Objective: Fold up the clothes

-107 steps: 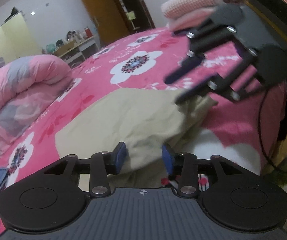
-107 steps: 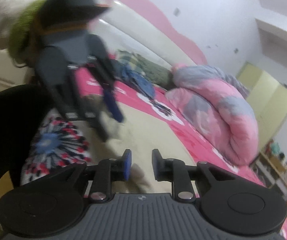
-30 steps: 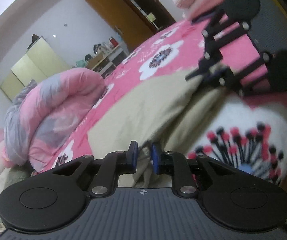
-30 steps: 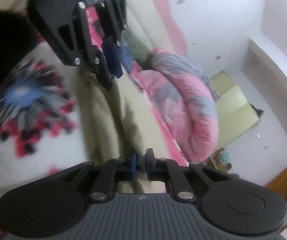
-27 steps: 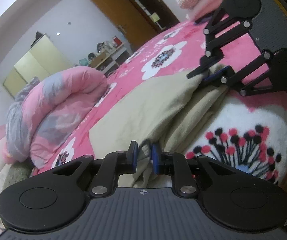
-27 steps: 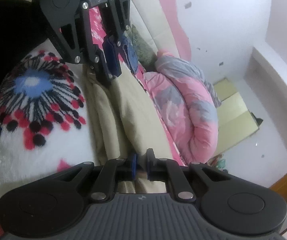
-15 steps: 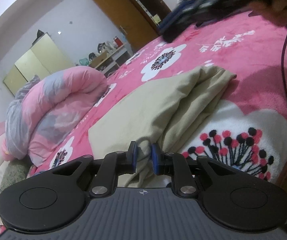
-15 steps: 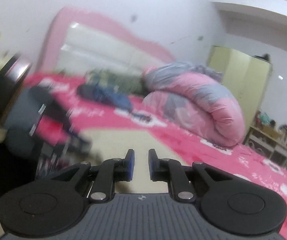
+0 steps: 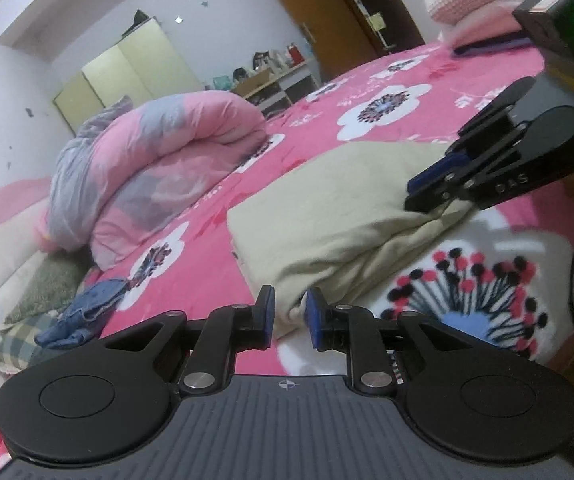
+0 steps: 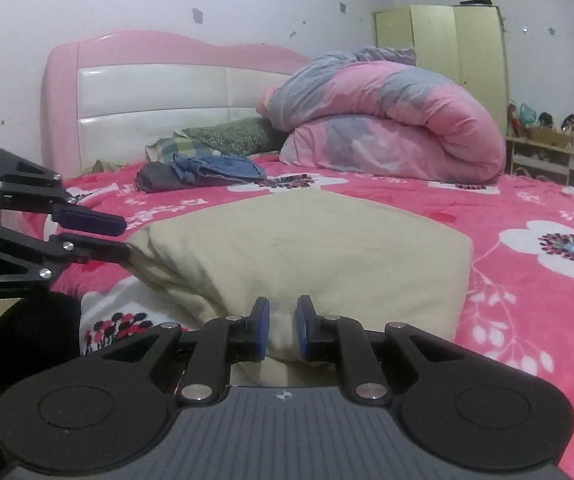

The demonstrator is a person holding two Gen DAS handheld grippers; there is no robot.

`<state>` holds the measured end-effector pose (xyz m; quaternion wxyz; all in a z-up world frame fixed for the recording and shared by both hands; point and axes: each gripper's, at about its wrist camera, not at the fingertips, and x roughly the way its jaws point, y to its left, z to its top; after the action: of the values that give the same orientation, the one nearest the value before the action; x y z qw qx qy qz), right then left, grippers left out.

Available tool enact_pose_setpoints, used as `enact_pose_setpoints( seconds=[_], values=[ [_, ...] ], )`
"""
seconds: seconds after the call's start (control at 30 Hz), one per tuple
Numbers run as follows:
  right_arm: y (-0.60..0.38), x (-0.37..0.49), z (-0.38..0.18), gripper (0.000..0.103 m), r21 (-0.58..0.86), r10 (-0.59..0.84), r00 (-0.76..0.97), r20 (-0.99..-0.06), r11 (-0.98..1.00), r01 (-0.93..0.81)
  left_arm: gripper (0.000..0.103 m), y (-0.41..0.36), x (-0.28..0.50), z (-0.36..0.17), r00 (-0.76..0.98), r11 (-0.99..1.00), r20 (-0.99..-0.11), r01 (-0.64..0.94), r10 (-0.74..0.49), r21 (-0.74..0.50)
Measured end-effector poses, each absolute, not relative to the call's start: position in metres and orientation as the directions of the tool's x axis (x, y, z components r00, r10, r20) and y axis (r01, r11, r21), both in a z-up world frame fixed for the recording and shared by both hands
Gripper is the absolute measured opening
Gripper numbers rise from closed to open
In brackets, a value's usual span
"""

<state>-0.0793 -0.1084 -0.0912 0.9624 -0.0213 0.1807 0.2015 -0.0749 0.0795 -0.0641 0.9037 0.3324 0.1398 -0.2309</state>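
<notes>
Fingers (image 9: 265, 316) of your left gripper (image 9: 289, 316) are parting at the folded beige cotton garment's (image 9: 339, 208) corner; release cleanly, don't drag it.

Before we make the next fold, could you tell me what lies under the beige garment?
The beige garment lies on the pink flowered blanket, which shows all around it. Its near edge overlaps a white flower. Whatever is beneath its middle is covered.
</notes>
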Motion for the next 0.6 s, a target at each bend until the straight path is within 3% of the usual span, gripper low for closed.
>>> enact_pose_setpoints(
  seconds=[0.33, 0.6],
  values=[
    [-0.107, -0.090, -0.097, 0.015, 0.039, 0.391, 0.860, -0.329, 0.915, -0.401, 0.029, 0.061, -0.049, -0.078, 0.882, 0.679, -0.424, 0.441, -0.206, 0.587],
    [-0.104, -0.095, -0.102, 0.015, 0.012, 0.386, 0.872, -0.302, 0.916, -0.401, 0.037, 0.088, -0.052, -0.065, 0.858, 0.859, -0.489, 0.364, -0.159, 0.359]
  ],
)
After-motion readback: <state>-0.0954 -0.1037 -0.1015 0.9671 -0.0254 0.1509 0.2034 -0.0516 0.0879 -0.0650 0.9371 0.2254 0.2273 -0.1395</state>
